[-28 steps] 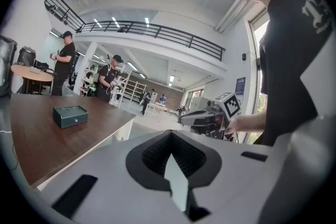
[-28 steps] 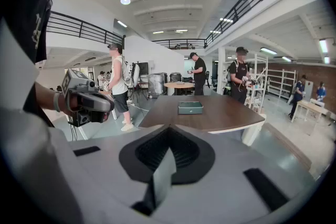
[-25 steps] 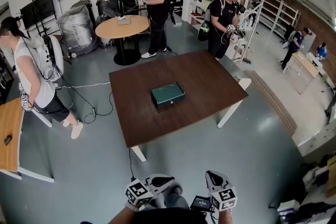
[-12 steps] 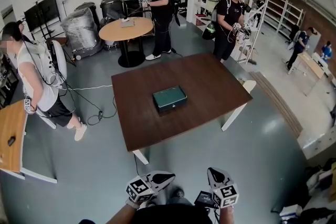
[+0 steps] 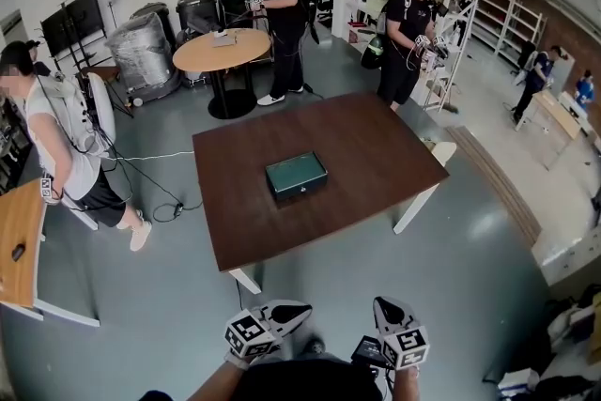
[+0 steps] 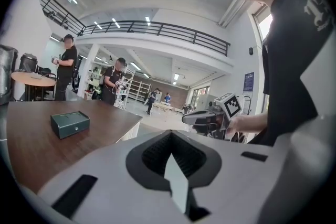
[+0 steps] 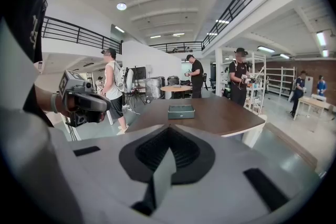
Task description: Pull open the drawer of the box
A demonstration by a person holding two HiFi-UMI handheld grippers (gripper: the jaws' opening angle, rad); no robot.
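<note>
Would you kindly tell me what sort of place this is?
Likely an open-plan lab or workshop hall: white storage racks along one side, a plastic-wrapped bundle by the wall, and a mezzanine railing overhead.

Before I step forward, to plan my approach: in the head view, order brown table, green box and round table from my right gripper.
1. Brown table, near edge just ahead.
2. Green box, mid-table.
3. Round table, far back left.
</note>
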